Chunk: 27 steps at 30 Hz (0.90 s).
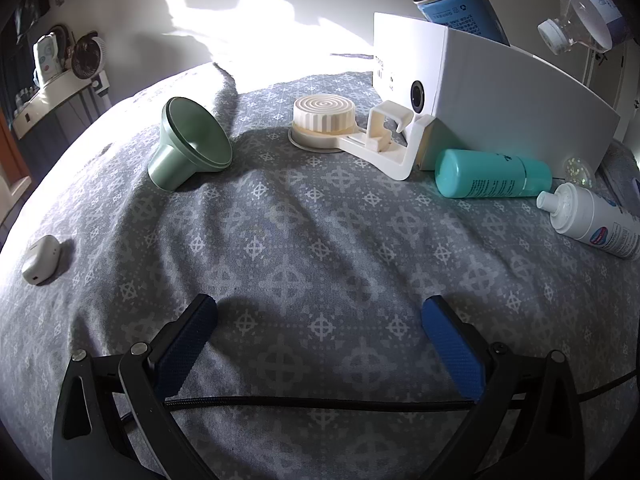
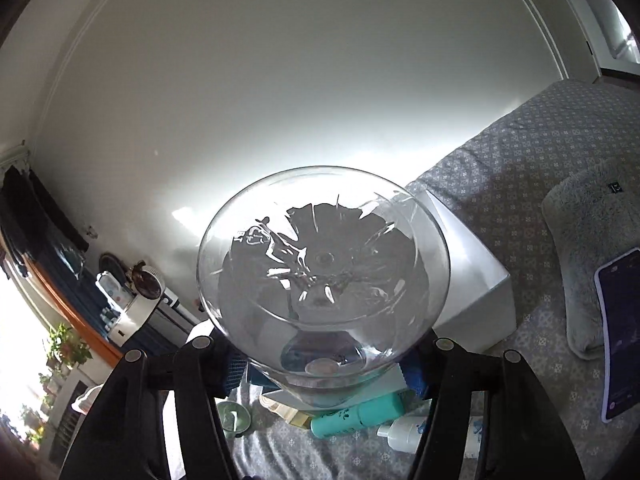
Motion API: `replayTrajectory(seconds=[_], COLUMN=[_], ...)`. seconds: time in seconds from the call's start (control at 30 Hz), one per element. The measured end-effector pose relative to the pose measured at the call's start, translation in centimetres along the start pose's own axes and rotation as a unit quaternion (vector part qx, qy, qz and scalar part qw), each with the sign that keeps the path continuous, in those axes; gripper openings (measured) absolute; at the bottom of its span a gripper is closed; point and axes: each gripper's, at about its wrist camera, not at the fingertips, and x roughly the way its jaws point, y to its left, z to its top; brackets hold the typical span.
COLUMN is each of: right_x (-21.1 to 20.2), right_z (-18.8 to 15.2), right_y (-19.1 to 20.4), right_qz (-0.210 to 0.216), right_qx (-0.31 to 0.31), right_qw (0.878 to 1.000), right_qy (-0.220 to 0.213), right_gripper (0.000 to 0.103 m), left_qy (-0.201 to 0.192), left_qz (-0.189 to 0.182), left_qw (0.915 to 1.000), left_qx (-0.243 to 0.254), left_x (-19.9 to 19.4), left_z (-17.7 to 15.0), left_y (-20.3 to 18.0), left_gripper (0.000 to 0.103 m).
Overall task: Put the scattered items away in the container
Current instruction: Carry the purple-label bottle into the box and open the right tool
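Left wrist view, L to R. White earbud case (image 1: 40,260) lies at far L on the patterned bedspread (image 1: 300,240), well apart from everything else. Green funnel-shaped cup (image 1: 188,142) lies on its side, mouth facing up-right. Cream suction holder (image 1: 344,130) w/ ribbed round knob sits beside the white box (image 1: 500,96); its bracket end touches the box's front corner. Blue can (image 1: 460,8) stands tilted inside the box, top above the rim. Teal bottle (image 1: 492,174) lies on its side against the box base. White spray bottle (image 1: 592,220) lies just R of it, nozzle toward the teal bottle.

Left gripper (image 1: 320,308): fingers spread wide, nothing between them, bare bedspread beneath. All items lie well ahead of the tips.

Clear plastic bottle (image 1: 576,20) is in the air at upper R, above and beyond the box's far end, cap pointing down-left.

Right wrist view: right gripper (image 2: 324,364) pinches the clear bottle at its sides, blue pads pressed on both flanks; bottle base (image 2: 320,256) faces the cam and fills the centre. Box is behind and R of the bottle; phone (image 2: 620,332) on a grey fluffy cushion (image 2: 584,240) at far R.
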Motion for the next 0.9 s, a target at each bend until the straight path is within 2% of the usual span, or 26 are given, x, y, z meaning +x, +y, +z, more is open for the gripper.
replayTrajectory(seconds=[0.1,0.2,0.3,0.33,0.37,0.43,0.47,0.53,0.6,0.63,0.7,0.8,0.9], right_x=[1.9,4.7,8.4,9.9,11.2,12.9,13.0,12.5,11.1,10.1,8.7,5.8,3.6], right_z=[1.8,2.3,1.7,1.3,0.8,-0.2,-0.9,-2.2,-3.6,-4.0,-5.1,-6.8,-8.8], right_y=[0.8,1.5,2.2,2.5,2.8,3.9,4.7,6.4,7.6,7.8,6.6,4.4,2.1], right_qz=[-0.026,-0.075,-0.139,-0.164,-0.171,-0.152,-0.141,-0.123,-0.119,-0.117,-0.108,-0.094,-0.101], right_qx=[-0.029,-0.073,-0.124,-0.140,-0.151,-0.177,-0.194,-0.238,-0.278,-0.289,-0.295,-0.300,-0.323], right_qw=[0.999,0.994,0.982,0.976,0.971,0.966,0.963,0.956,0.947,0.944,0.944,0.941,0.928], right_qy=[-0.015,-0.012,0.022,0.044,0.069,0.115,0.123,0.124,0.111,0.104,0.100,0.122,0.153], right_gripper=[0.061,0.061,0.061,0.061,0.061,0.065,0.067,0.077,0.097,0.103,0.103,0.103,0.103], left_qy=[0.000,0.000,0.000,0.000,0.000,0.000,0.000,0.000,0.000,0.000,0.000,0.000,0.000], left_qz=[0.000,0.000,0.000,0.000,0.000,0.000,0.000,0.000,0.000,0.000,0.000,0.000,0.000], left_qw=[1.0000,1.0000,1.0000,1.0000,1.0000,1.0000,1.0000,1.0000,1.0000,1.0000,1.0000,1.0000,1.0000], left_qx=[0.000,0.000,0.000,0.000,0.000,0.000,0.000,0.000,0.000,0.000,0.000,0.000,0.001], left_x=[0.0,0.0,0.0,0.0,0.0,0.0,0.0,0.0,0.0,0.0,0.0,0.0,0.0], left_z=[0.0,0.0,0.0,0.0,0.0,0.0,0.0,0.0,0.0,0.0,0.0,0.0,0.0], left_y=[0.0,0.0,0.0,0.0,0.0,0.0,0.0,0.0,0.0,0.0,0.0,0.0,0.0], left_gripper=[0.103,0.103,0.103,0.103,0.103,0.103,0.103,0.103,0.103,0.103,0.103,0.103,0.103])
